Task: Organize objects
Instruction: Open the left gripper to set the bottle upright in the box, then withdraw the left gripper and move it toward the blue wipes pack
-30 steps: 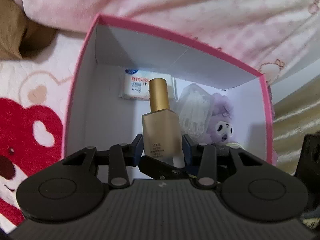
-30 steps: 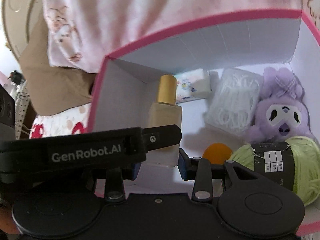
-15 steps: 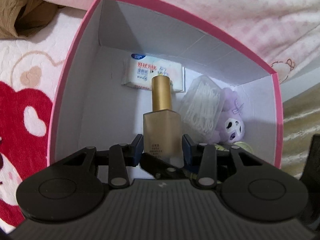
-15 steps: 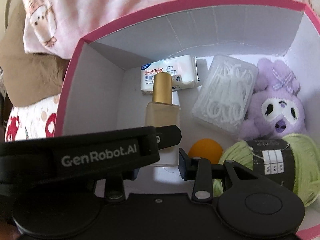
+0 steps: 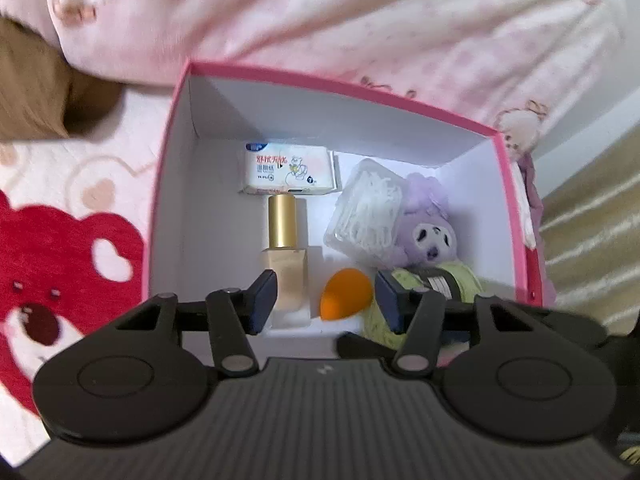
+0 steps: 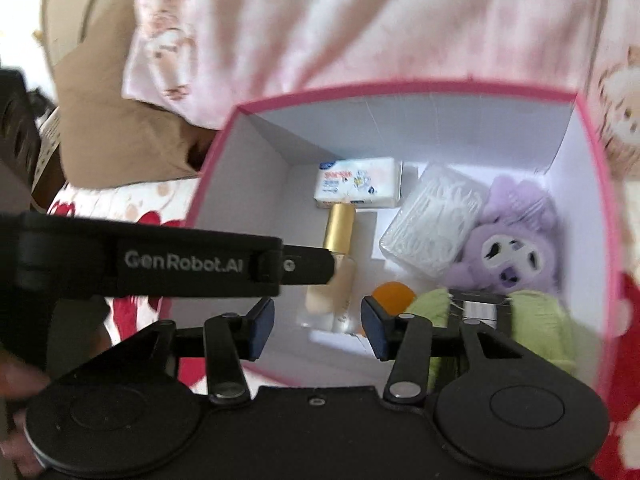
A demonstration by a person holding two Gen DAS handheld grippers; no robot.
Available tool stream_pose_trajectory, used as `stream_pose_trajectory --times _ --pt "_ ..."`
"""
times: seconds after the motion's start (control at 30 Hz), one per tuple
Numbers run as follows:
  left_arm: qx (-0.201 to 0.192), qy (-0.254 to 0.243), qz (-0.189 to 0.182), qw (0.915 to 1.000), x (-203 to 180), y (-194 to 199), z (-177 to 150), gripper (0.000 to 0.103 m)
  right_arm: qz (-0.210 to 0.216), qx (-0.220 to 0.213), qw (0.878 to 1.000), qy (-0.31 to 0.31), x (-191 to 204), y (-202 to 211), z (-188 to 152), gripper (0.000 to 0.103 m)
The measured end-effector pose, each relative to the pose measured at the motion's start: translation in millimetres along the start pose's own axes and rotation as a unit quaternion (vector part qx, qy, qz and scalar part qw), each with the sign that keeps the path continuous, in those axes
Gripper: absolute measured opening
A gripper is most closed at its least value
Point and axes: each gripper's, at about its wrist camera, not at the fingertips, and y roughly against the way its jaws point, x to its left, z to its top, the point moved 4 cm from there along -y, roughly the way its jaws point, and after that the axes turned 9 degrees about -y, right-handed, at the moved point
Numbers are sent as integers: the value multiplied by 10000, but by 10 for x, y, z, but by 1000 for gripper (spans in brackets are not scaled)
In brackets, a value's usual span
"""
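Observation:
A frosted bottle with a gold cap rests on the floor of the pink box, its cap towards a tissue pack. My left gripper hovers above the bottle's base. Its jaws are opening and the pads press on nothing. In the right wrist view the bottle lies beyond my right gripper. Those jaws are opening too, with nothing between them. One of the left gripper's fingers crosses in front of the bottle in that view.
Also in the box are a clear case of cotton swabs, a purple plush, green yarn and an orange sponge. The box stands on a red-and-white bear blanket. Pink bedding lies behind it.
The left jaws have let go of the bottle, which now rests in the box. Both grippers have lifted and drawn back from the box. The right jaws have widened.

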Motion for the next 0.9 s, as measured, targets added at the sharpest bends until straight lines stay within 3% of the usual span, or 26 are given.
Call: stream_pose_trajectory --times 0.53,0.7,0.9 --pt "-243 -1000 280 9943 -478 1357 -442 62 82 -967 9854 1399 423 1596 -453 69" --pt "-321 -1094 130 9934 -591 1670 -686 65 -75 -1578 9643 2125 512 1976 -856 77" --pt "-252 -1235 59 9920 -711 1702 -1030 65 -152 -1656 9649 2033 330 2087 -1415 86"
